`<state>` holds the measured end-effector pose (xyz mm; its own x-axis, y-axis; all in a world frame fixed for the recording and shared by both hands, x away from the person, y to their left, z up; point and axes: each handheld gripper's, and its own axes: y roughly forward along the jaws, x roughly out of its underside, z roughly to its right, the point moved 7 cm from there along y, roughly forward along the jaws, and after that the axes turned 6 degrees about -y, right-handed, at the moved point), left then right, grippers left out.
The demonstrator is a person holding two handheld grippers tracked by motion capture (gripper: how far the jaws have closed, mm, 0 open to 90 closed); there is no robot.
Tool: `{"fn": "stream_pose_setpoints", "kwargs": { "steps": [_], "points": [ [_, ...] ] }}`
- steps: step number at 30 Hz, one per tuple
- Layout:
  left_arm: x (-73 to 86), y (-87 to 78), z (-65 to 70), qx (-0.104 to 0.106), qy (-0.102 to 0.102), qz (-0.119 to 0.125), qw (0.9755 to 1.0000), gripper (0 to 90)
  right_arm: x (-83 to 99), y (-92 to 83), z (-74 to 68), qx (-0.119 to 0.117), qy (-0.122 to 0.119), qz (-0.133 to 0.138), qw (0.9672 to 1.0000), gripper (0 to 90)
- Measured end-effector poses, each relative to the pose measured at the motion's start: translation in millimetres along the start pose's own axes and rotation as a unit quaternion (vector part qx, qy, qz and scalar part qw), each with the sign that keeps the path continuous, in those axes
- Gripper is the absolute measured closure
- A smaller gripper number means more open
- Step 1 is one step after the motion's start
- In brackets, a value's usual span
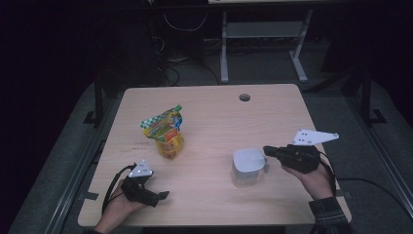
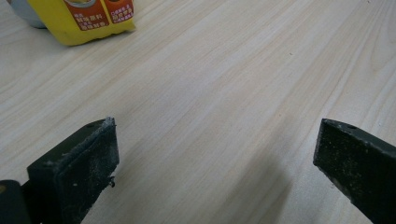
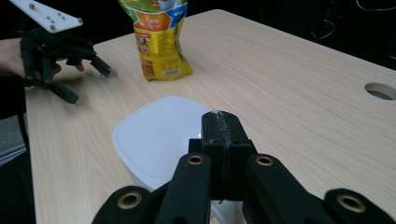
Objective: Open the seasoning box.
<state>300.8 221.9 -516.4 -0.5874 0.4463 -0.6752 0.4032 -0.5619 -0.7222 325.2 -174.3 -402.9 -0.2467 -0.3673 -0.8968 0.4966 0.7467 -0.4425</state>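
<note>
High view: my right tongs [image 1: 267, 150], jaws together and gripping nothing, hover at the right edge of the white lidded container [image 1: 247, 167], lower right of centre on the surface [image 1: 214, 112]. My left tongs [image 1: 163, 195], jaws apart, rest lower left. A yellow snack pouch [image 1: 165, 132] stands left of centre, obstructing neither.

The white container [image 1: 247, 167] stands upright on the table, on its right part near the front edge. It is a square plastic tub with rounded corners, and a flat white lid closes it. The sides look half transparent. It stands well apart from the yellow pouch [image 1: 165, 132].
</note>
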Motion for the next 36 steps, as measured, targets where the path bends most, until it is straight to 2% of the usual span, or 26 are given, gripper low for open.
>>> {"fn": "stream_pose_setpoints", "kwargs": {
  "steps": [16,36],
  "points": [
    [0.4,0.0,0.0,0.000,0.005,-0.002,1.0000,0.0,11.7,11.8,-3.9,-0.007,0.000,-0.025,0.9997,90.0],
    [1.3,-0.6,-0.4,0.000,0.006,-0.006,1.0000,0.0,13.8,11.5,-3.6,-0.002,0.001,-0.028,0.9996,90.0]
  ]
}}
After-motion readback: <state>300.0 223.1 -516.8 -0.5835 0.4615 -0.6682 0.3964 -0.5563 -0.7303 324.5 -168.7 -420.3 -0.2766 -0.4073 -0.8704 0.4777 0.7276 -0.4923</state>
